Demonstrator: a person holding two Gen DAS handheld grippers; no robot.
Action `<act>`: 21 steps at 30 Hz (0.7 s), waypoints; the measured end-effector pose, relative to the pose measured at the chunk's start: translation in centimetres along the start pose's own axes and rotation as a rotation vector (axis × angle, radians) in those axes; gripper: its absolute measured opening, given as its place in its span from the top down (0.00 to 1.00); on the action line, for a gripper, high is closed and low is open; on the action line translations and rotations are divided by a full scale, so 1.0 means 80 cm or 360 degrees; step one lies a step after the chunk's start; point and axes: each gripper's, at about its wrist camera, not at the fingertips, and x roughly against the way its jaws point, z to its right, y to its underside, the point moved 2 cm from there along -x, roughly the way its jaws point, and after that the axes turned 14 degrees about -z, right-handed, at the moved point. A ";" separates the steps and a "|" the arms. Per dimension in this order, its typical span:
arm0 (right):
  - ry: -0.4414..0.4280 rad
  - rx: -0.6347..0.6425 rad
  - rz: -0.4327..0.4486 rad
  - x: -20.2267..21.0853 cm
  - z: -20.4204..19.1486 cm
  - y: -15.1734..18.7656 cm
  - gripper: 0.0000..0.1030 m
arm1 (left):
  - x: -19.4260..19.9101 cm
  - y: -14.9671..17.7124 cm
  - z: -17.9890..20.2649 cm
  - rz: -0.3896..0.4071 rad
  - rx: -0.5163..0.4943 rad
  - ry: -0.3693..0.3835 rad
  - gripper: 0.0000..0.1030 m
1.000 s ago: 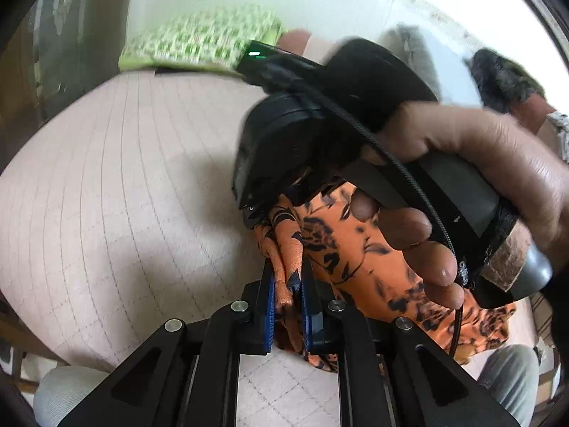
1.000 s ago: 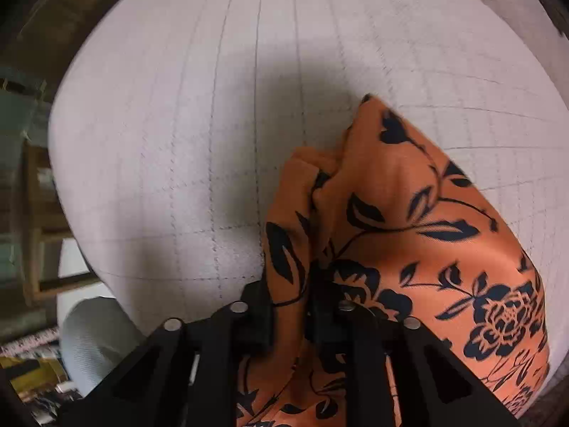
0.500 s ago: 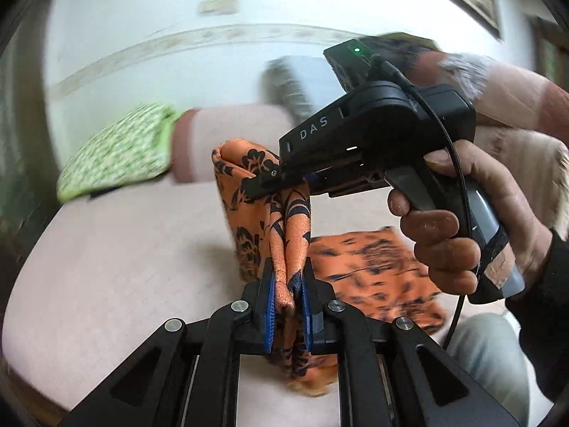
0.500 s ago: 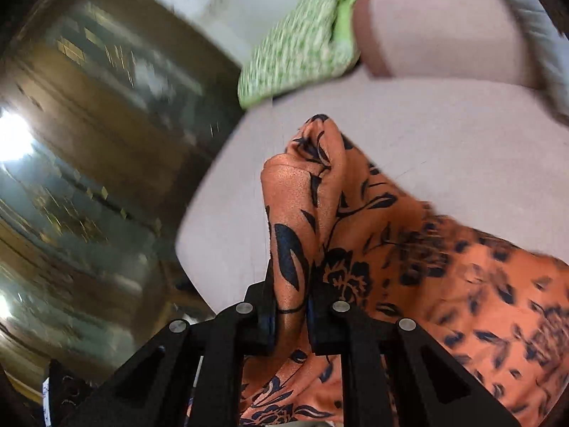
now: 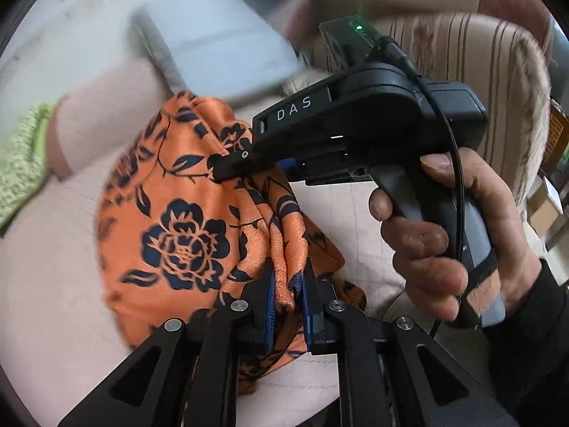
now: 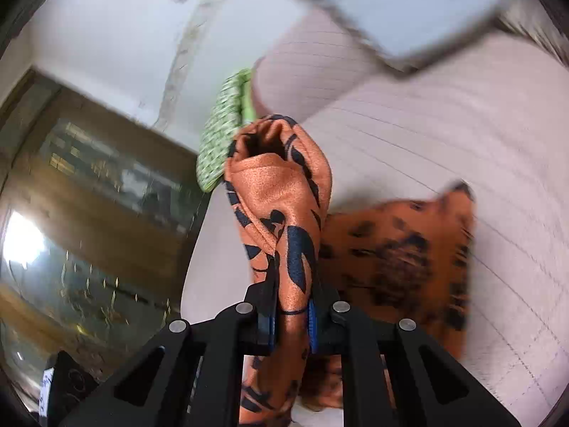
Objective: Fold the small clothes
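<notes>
My left gripper (image 5: 287,306) has its blue-padded fingers (image 5: 269,306) pinched tight on a bunched fold of the orange satin cloth with black floral print (image 5: 177,235); the cloth hangs lifted, billowing out toward 10 o'clock in the left wrist view, clear of the pale pink quilted bed (image 5: 49,284) there. At 2 o'clock in that view my right gripper (image 5: 227,169) comes in sideways, black body marked DAS, its tip biting the same cloth near the upper edge, my right hand (image 5: 444,235) wrapped round the handle. From the right wrist view, the right gripper (image 6: 292,316) is closed down on a twisted roll of the cloth, which rises toward 12 o'clock and folds over itself. The rest of the cloth trails off blurred at 3 o'clock; I cannot tell if it touches the bed. A green-and-white patterned pillow (image 6: 222,135) sits at 11 o'clock behind the roll. A striped beige cushion (image 5: 480,82) lies at 1 o'clock in the left view.
</notes>
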 end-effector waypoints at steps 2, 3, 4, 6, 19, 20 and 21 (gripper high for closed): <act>-0.0040 -0.0223 0.0010 -0.014 0.069 0.011 0.88 | -0.025 -0.001 0.001 -0.0072 0.0028 0.0051 0.90; -0.0040 -0.0223 0.0010 -0.014 0.069 0.011 0.88 | -0.028 0.000 0.002 -0.0084 0.0045 0.0059 0.90; -0.0038 -0.0271 -0.0004 -0.017 0.080 0.012 0.88 | -0.028 0.000 0.003 -0.0085 0.0064 0.0070 0.90; -0.0008 -0.0317 -0.0010 -0.014 0.093 0.013 0.88 | -0.022 -0.002 0.006 -0.0071 0.0085 0.0111 0.90; 0.0170 -0.0379 -0.0056 -0.026 0.121 0.011 0.72 | -0.066 -0.009 -0.038 -0.0119 0.0120 0.0334 0.65; 0.0230 -0.0343 0.0037 -0.013 0.112 0.013 0.64 | -0.055 -0.001 -0.041 -0.0105 0.0128 0.0353 0.64; 0.0253 -0.0335 0.0072 -0.005 0.112 0.016 0.60 | -0.041 0.008 -0.050 -0.0089 0.0152 0.0370 0.62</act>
